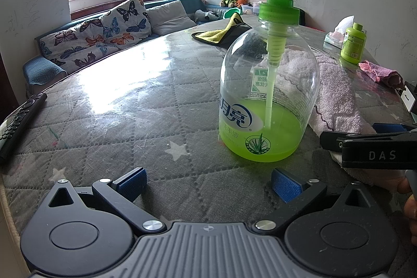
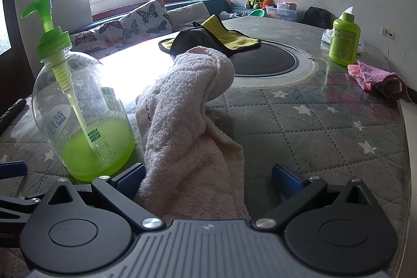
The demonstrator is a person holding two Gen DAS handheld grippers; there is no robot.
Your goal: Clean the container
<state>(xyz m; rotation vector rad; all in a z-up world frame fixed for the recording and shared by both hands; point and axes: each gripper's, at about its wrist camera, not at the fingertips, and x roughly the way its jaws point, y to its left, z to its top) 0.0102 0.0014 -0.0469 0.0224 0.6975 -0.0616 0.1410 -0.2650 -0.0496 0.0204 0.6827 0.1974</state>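
Upright on the counter (image 1: 109,121), the mostly empty, slick soap bottle (image 1: 268,100) looks light and best gripped at its neck, while left tongs (image 1: 208,181) and right tongs (image 2: 208,179) gape wide, the right straddling a soft towel (image 2: 187,121) ungripped.

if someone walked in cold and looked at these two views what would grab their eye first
Most striking is the clear pump bottle standing upright on the quilted table just ahead of the open left gripper, bright green liquid pooled in its lower part. Next, the pale pink towel heaped beside the bottle, running between the right gripper's open fingers. Further back lie a yellow and black cloth and a small green bottle.
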